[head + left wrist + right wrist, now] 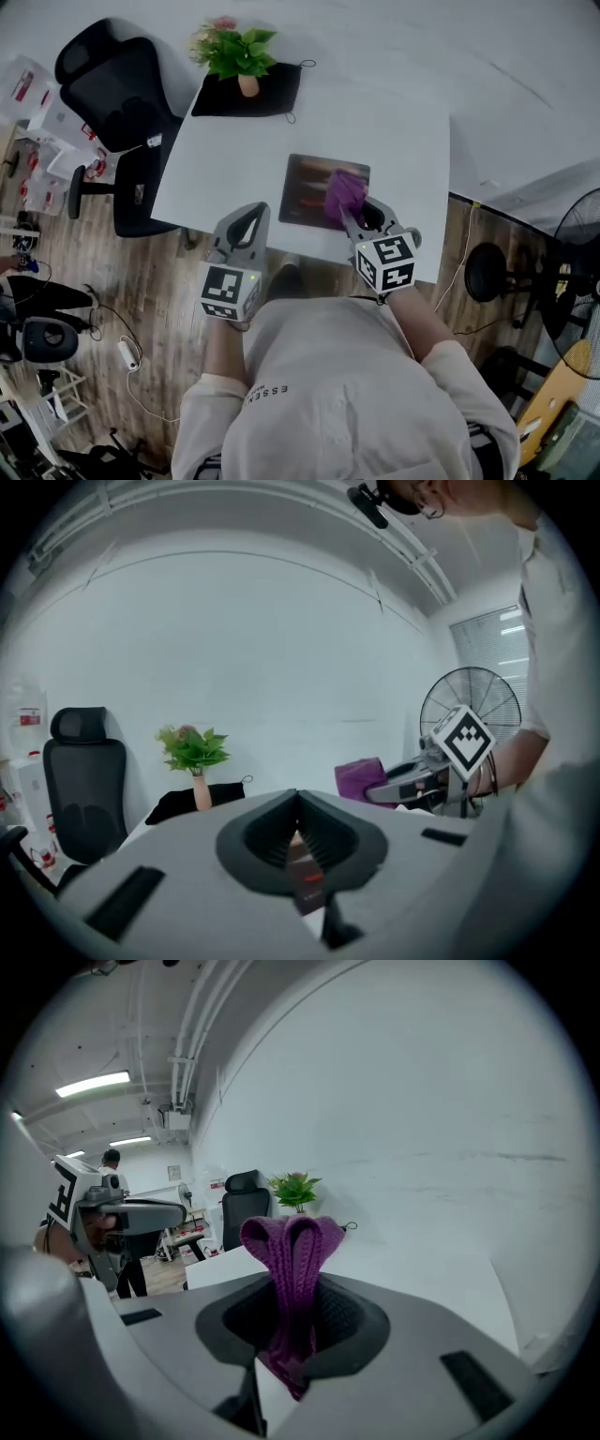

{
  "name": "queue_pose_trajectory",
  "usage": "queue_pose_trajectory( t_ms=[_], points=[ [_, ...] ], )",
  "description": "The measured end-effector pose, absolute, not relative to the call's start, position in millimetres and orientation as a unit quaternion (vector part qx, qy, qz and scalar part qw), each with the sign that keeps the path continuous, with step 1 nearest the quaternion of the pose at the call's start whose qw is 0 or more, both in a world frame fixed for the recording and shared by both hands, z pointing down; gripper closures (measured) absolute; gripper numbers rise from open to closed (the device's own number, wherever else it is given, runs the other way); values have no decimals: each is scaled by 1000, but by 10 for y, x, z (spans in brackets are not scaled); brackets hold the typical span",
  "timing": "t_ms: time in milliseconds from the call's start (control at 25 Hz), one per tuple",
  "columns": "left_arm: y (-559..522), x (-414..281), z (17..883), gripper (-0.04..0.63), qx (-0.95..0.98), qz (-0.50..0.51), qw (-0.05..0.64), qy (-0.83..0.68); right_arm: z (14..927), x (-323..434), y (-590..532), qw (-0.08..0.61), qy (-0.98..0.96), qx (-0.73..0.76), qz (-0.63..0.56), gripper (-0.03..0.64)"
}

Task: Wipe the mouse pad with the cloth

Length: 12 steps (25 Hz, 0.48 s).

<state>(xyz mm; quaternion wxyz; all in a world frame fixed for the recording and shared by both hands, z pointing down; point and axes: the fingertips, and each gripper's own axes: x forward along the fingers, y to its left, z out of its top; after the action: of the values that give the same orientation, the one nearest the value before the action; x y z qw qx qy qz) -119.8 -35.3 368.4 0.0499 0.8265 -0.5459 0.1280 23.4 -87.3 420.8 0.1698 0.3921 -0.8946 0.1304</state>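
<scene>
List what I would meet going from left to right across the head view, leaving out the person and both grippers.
Black office chair → potted plant → purple cloth → black stool → standing fan

White table (234, 159): dark mouse pad (305, 192) near its front edge, black mat (277, 94) at the far edge

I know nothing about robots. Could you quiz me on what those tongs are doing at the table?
1. True or false: the left tongs hold something.
2. What do the right tongs grip? A) a purple cloth B) a sponge C) a pen
3. Fill in: in the head view, the cloth shows over the dark ____ pad on the white table.
Key: 1 false; 2 A; 3 mouse.
</scene>
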Motion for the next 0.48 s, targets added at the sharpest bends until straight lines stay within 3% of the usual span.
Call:
queue_pose_trajectory(
  t_ms=[480],
  points=[
    [-1384,-1687,4114,594,877,150,75,-451,4973,-597,-1569,255,-864,375,218,529]
  ],
)
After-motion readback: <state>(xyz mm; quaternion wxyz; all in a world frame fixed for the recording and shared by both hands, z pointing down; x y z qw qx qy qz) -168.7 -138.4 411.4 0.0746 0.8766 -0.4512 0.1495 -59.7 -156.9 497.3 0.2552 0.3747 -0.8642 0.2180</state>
